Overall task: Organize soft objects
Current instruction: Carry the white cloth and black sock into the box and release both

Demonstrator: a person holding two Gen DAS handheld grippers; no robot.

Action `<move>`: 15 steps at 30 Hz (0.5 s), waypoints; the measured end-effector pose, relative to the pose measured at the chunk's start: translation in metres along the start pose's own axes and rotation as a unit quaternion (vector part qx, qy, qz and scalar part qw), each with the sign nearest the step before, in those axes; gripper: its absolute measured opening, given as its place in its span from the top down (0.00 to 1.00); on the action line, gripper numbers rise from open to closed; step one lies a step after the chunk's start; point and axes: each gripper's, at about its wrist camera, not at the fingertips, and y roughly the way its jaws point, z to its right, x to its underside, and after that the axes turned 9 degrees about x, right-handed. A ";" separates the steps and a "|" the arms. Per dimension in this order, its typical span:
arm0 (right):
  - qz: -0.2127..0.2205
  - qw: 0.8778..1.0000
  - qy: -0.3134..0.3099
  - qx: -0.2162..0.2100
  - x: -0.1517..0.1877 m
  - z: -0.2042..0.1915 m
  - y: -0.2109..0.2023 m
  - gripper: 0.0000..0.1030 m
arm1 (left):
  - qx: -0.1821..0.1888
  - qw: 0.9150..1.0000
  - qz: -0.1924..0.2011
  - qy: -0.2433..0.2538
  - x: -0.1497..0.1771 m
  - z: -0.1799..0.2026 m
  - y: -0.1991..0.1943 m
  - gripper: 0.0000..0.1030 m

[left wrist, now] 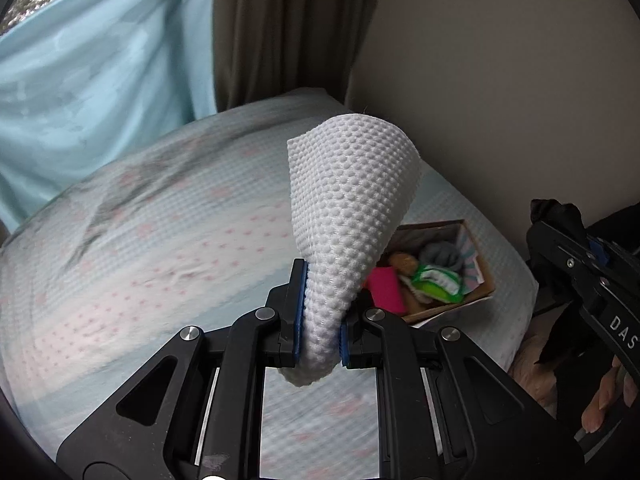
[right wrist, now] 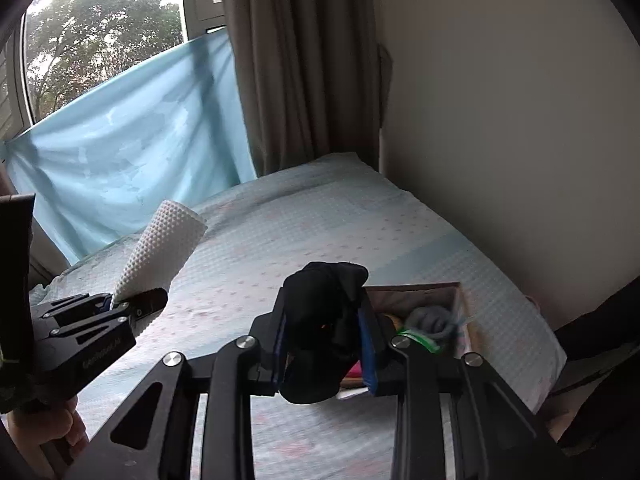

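While both tongs clench | left gripper (left wrist: 322, 312): white cloth (left wrist: 352, 200), light, floppy | right gripper (right wrist: 326, 340): black cloth (right wrist: 324, 320), limp | box (left wrist: 478, 288) near right

A bed (right wrist: 340, 216) fills the corner between a beige wall (right wrist: 500, 120), brown curtain (right wrist: 300, 60) and daylit window (right wrist: 104, 28).

The right gripper (right wrist: 326, 328) is clamped on a bunched black cloth (right wrist: 320, 320) above the bed (right wrist: 320, 220). Just beyond it sits a cardboard box (right wrist: 460, 300) holding soft items — grey, green, pink. At the left, the left gripper (right wrist: 132, 302) pinches a white textured cloth (right wrist: 160, 248) that stands upright.
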 end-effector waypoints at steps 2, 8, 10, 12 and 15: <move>-0.007 1.000 -0.002 -0.001 -0.004 0.024 0.011 0.74 | 0.000 1.000 -0.010 0.000 -0.005 0.020 0.020 0.89; -0.043 0.999 -0.004 -0.014 -0.014 0.081 0.061 0.74 | -0.003 0.999 -0.044 -0.010 -0.015 0.060 0.087 0.89; -0.061 0.998 -0.005 -0.020 -0.014 0.098 0.085 0.74 | -0.004 0.998 -0.062 -0.011 -0.015 0.070 0.112 0.89; -0.080 0.996 -0.007 -0.026 -0.013 0.109 0.107 0.74 | -0.006 0.997 -0.082 -0.010 -0.014 0.080 0.141 0.89; -0.104 0.994 -0.006 -0.034 -0.009 0.123 0.135 0.74 | -0.009 0.994 -0.113 -0.009 -0.008 0.090 0.181 0.89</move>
